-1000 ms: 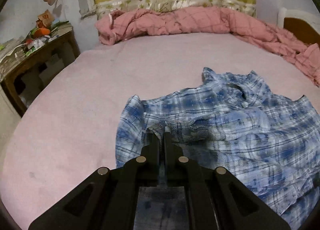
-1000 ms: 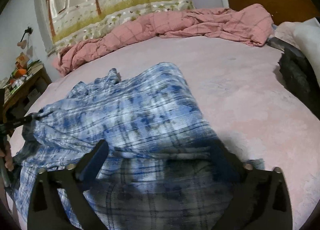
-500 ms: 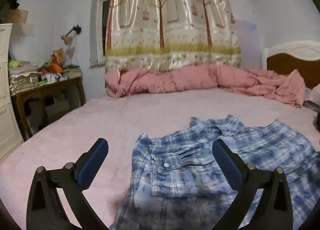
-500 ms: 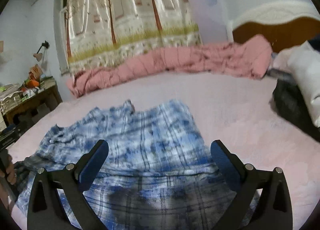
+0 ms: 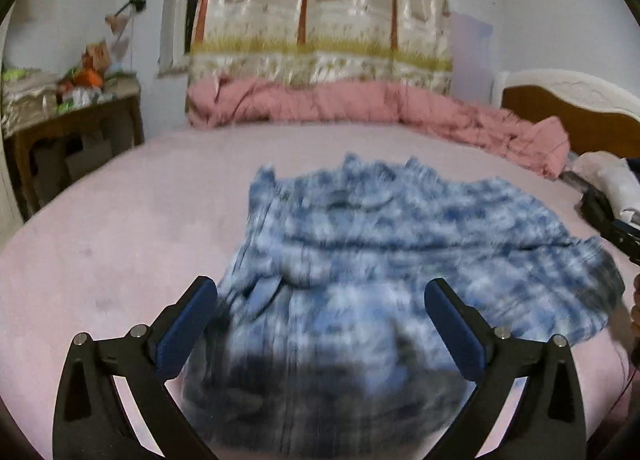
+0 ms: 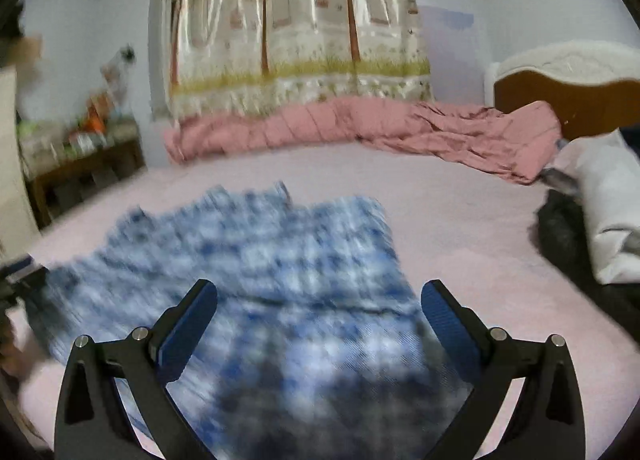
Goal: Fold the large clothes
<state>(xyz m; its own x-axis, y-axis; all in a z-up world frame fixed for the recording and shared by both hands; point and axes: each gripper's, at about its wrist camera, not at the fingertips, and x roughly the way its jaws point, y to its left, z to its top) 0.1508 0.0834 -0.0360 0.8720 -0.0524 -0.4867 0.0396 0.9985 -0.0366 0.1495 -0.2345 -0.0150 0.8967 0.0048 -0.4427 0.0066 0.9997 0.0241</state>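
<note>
Chg vs. a sec ago: my left claw was pinched shut on a fold of the plaid shirt; its jaws have just been opening and now stand wide apart, w/ nothing pressed betw. the pads. Shirt no longer lifted at that corner, lies loose on the bed. View has swung up from the cloth: more curtain and wall now showing. My right claw was spread before and is spread now, nothing gripped.

Pose: both claws tilt moderately down toward the bed, held above the near hem of the shirt; blue pads frame the cloth w/o touching it. Left claw edge visible at far left of right view, beside the shirt's sleeve end.

Items:
- Shirt: blue/white plaid, soft woven, rumpled, spread roughly flat mid-bed; both views motion-blurred.
- Bed: pale pink fuzzy cover.
- Quilt: pink, bunched in a long roll along far edge.
- Headboard: brown wood, white carved trim.
- Side table: dark wood, cluttered top.
- Curtain: glossy, tree print.
</note>
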